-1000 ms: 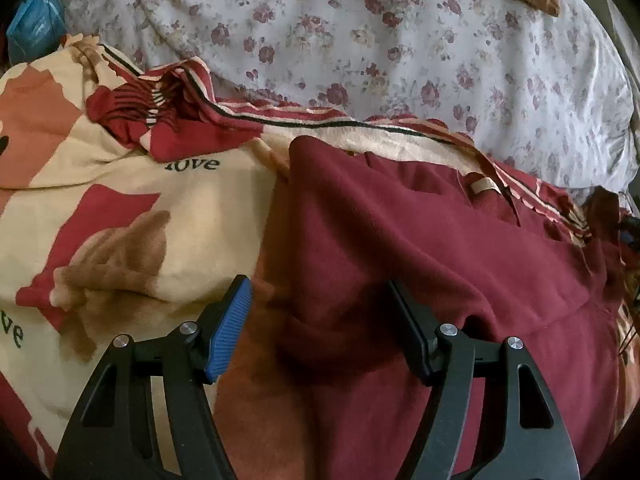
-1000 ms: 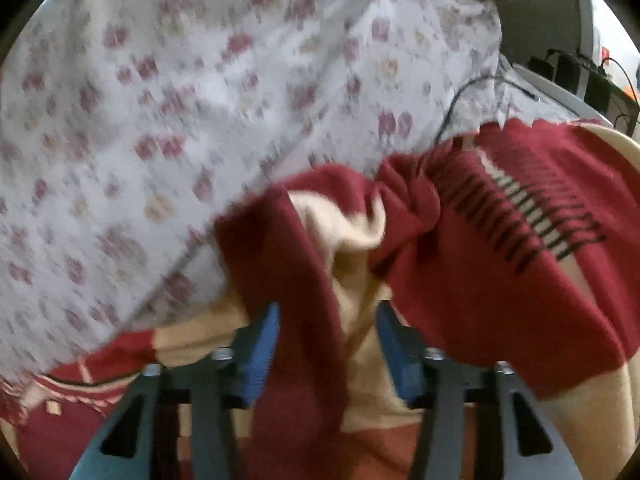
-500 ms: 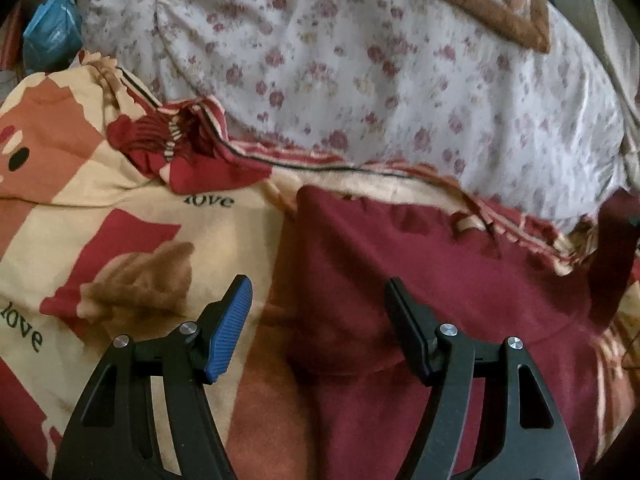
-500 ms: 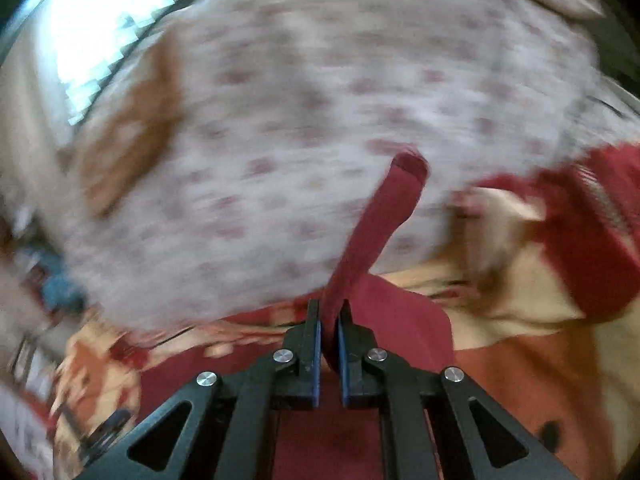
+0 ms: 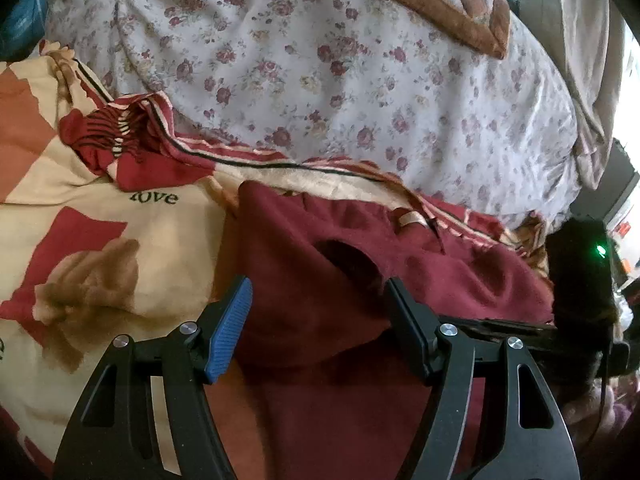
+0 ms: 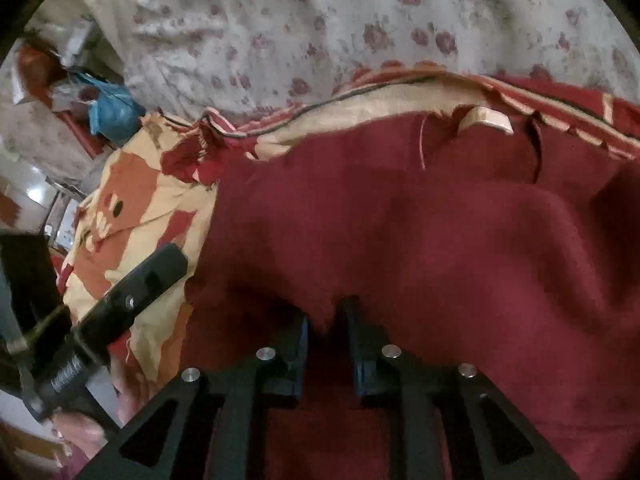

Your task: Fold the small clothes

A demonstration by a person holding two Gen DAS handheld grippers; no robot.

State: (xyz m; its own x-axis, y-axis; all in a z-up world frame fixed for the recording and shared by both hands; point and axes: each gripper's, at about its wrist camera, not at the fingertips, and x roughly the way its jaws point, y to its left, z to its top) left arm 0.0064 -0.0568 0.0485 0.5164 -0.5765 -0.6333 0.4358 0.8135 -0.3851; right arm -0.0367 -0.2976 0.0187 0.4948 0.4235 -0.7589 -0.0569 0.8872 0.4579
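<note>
A cream blanket [image 5: 80,216] printed with red and orange blocks, a brown animal figure and the word "love" is spread over the bed; it is also seen in the right wrist view [image 6: 132,200]. Its red striped border [image 5: 224,156] is bunched into a fold at the far edge. Behind it, a white quilt [image 5: 320,72] patterned with small dark red roses is heaped up. A brown-edged patchwork cover [image 5: 448,4] is laid on top of the quilt. A blue plastic bag [image 6: 112,112] is seen beyond the bed's corner among blurred clutter.
</note>
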